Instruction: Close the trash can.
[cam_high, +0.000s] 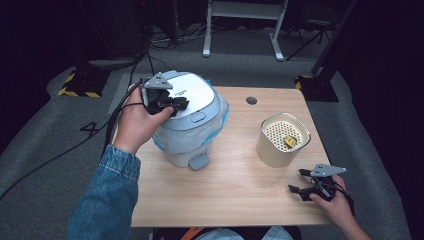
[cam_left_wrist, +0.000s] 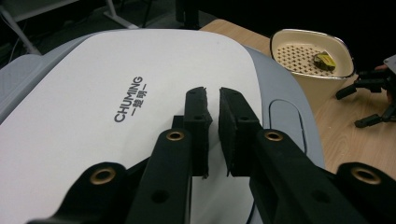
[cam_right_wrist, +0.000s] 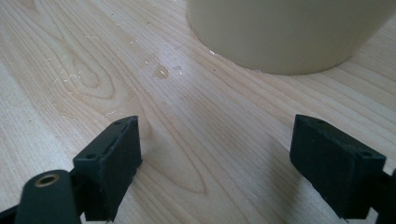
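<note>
Left gripper (cam_left_wrist: 212, 98): jaws standing nearly closed, gripping nothing, hovering over white bin lid (cam_left_wrist: 116, 93), perhaps touching it. Right gripper (cam_right_wrist: 215, 149): jaws gaping wide, resting on table (cam_right_wrist: 70, 56) near cream container (cam_high: 283, 140).

Your light wooden desk (cam_high: 235, 190) carries a white pedal bin (cam_high: 192, 117) at its left and a cream perforated-top canister (cam_high: 282, 141) at its right, well apart.

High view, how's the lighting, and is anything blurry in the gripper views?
High view: table brightly lit, floor beyond dark. Left gripper view: bin lid sharp, near arms of the left gripper soft. Right gripper view: faint glare on the wood, soft shadows under the right gripper.
</note>
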